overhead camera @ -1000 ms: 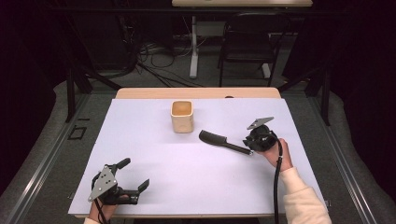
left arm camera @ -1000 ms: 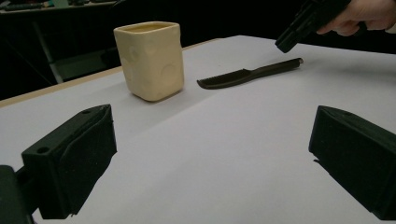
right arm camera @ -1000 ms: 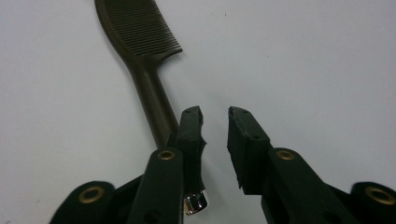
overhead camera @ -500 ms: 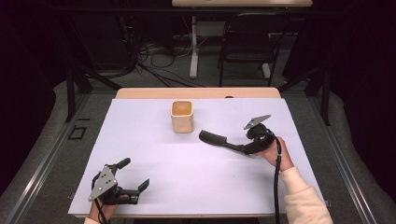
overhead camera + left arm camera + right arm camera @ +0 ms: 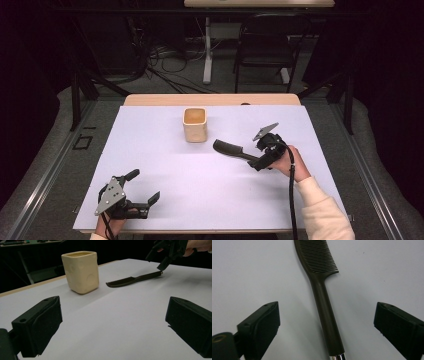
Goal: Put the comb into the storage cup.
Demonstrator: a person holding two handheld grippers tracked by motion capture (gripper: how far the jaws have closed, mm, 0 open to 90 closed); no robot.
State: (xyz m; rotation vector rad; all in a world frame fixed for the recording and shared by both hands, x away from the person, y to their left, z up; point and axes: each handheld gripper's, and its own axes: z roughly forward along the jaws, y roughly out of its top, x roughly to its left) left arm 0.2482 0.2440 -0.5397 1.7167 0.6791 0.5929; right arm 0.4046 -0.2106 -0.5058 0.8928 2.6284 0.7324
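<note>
Right gripper view: right claw (image 5: 325,332) just spread wide, comb (image 5: 322,290) released, tip cropped.

White table (image 5: 165,165): comb (image 5: 231,149) flat, cup (image 5: 195,124) upright.

Matt dark plastic comb (image 5: 322,287) with shiny metal tip; smooth white tabletop (image 5: 165,165).

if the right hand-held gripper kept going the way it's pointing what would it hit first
Most likely the dark comb. The right hand-held gripper stands open, its jaws having just been opening, with the comb's handle lying between them, untouched, on the white table. Its toothed end lies straight ahead; depth is unclear.
</note>
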